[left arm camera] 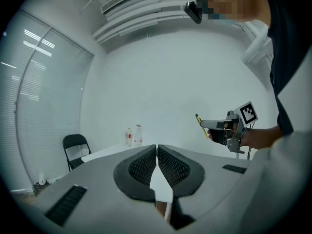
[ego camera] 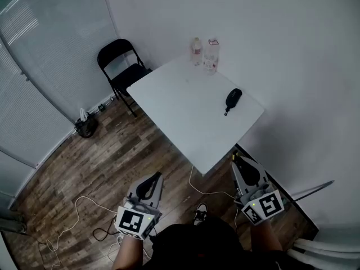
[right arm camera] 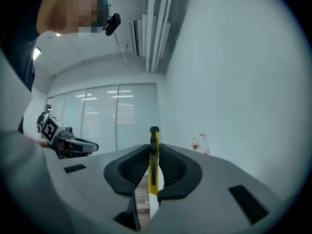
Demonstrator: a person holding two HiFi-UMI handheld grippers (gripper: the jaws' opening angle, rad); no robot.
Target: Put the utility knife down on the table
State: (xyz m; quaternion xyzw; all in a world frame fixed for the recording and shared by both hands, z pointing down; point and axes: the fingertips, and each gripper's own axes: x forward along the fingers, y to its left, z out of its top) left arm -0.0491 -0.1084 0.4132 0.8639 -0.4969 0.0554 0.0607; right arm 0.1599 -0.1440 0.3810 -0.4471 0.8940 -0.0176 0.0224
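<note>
My right gripper [ego camera: 237, 160] is shut on a yellow and black utility knife [right arm camera: 153, 160], which stands upright between its black ribbed pads. In the head view the knife [ego camera: 235, 157] sits at the jaw tips, just short of the white table's [ego camera: 185, 117] near corner. The left gripper view shows the knife [left arm camera: 199, 124] and the right gripper [left arm camera: 204, 126] held at the right. My left gripper [ego camera: 156, 177] is shut on nothing, its pads together, and hovers over the wood floor left of the table corner.
On the table lie a black pouch with a cord [ego camera: 233, 98] and two bottles [ego camera: 205, 53] at the far corner. A black folding chair [ego camera: 120, 64] stands by the table's left side. Cables [ego camera: 84, 207] and a small bag [ego camera: 85, 125] lie on the floor.
</note>
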